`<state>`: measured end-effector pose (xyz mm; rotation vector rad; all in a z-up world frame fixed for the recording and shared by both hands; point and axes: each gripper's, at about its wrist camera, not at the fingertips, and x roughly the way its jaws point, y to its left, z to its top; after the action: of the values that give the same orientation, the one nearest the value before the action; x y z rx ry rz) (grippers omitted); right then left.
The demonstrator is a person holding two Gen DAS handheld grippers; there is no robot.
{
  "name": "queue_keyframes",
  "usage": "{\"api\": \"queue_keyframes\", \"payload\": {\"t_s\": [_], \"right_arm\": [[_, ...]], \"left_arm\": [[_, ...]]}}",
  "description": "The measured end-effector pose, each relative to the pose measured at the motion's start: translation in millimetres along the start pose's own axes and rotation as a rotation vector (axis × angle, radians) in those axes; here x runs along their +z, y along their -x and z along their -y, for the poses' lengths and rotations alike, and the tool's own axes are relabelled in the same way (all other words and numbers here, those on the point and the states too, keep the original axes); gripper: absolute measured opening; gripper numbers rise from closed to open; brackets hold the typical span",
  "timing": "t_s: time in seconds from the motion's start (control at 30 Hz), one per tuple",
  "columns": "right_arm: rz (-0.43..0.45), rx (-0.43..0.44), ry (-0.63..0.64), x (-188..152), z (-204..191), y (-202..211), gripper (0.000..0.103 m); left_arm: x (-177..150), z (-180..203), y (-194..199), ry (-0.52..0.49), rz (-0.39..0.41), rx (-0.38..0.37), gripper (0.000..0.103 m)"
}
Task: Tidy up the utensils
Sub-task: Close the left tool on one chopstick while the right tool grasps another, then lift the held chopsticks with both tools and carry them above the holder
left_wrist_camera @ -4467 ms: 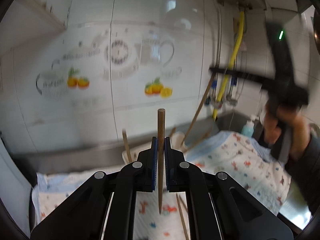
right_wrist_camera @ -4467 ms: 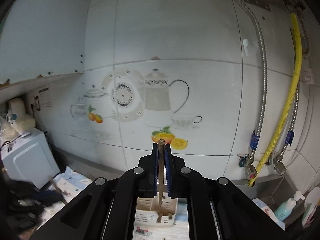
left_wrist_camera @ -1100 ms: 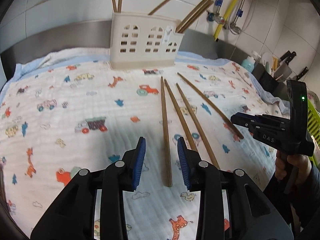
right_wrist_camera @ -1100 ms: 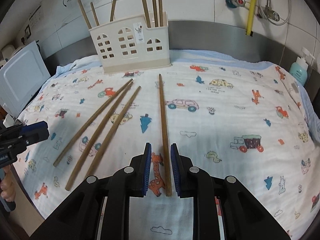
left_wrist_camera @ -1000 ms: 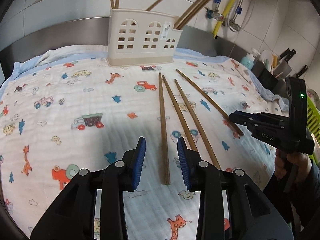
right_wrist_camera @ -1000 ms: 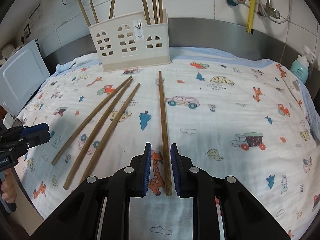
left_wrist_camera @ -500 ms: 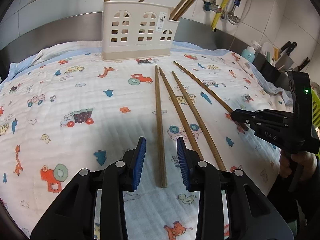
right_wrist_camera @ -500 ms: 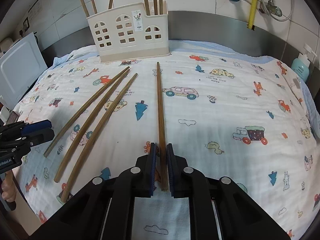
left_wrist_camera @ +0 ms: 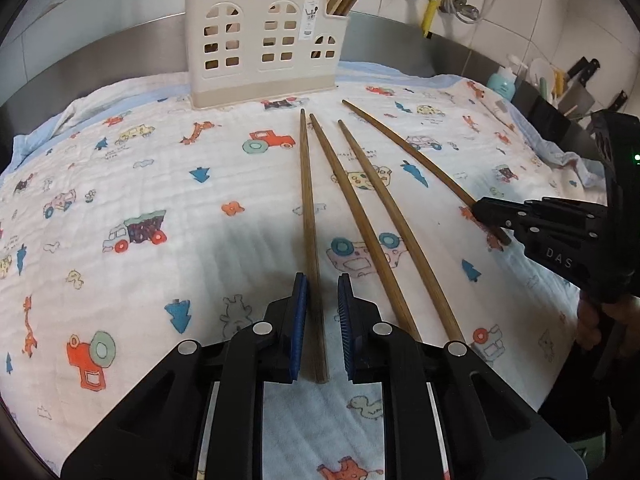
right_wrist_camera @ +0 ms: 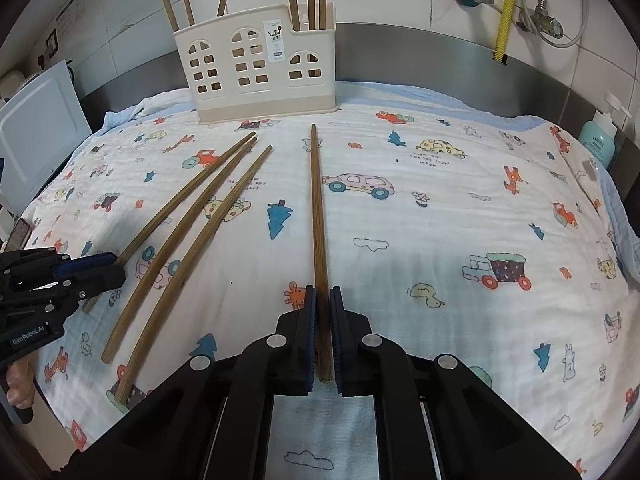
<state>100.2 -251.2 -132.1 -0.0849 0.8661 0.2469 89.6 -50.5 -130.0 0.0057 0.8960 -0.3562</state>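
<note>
Several chopsticks already stand in the cream utensil holder; four lie on the cloth-covered tabletop. Right gripper jaws nearly closed on one chopstick; left gripper jaws open around another chopstick.

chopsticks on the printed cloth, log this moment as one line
phase: pickup | right gripper: shut on rightmost brown wooden chopstick | left gripper: open, straddling leftmost chopstick | cream plastic holder: behind

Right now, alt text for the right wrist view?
The right claw has nearly closed around the near end of a wooden chopstick lying on a cartoon-print cloth. Three more chopsticks lie left; a cream holder stands behind.
</note>
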Motion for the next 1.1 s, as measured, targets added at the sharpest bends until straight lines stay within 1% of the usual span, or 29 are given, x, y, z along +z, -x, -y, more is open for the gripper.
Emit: {"api": "queue_keyframes", "payload": {"t_s": [0.1, 0.17, 0.23, 0.3, 0.43, 0.53, 0.67, 0.8, 0.97, 1.1], "right_arm": [[0.001, 0.001, 0.000, 0, 0, 0, 0.007], [0.001, 0.001, 0.001, 0, 0, 0, 0.007], [0.003, -0.001, -0.001, 0, 0, 0, 0.007], [0.004, -0.003, 0.001, 0, -1, 1, 0.007], [0.026, -0.001, 0.003, 2, -2, 8, 0.007], [0.056, -0.002, 0.005, 6, -4, 19, 0.007], [0.118, -0.002, 0.013, 18, -5, 42, 0.007], [0.191, 0.006, 0.013, 34, -6, 67, 0.006], [0.257, 0.026, 0.006, 54, -7, 89, 0.006], [0.300, 0.040, 0.015, 71, -10, 104, 0.007]], "left_arm": [[3, -2, -2, 0.026, -0.010, -0.007, 0.015], [3, -1, -2, 0.025, -0.012, 0.003, 0.014], [3, -1, -2, 0.024, -0.012, 0.016, 0.009], [4, -4, -2, 0.041, -0.014, 0.008, 0.006], [5, -9, -1, 0.060, -0.019, -0.009, 0.006], [6, -10, 5, 0.067, -0.008, -0.020, 0.006], [12, -14, 19, 0.077, 0.028, -0.028, 0.006], [24, -18, 38, 0.082, 0.083, -0.036, 0.006], [37, -23, 55, 0.090, 0.142, -0.049, 0.006], [49, -23, 67, 0.073, 0.196, -0.053, 0.006]]}}
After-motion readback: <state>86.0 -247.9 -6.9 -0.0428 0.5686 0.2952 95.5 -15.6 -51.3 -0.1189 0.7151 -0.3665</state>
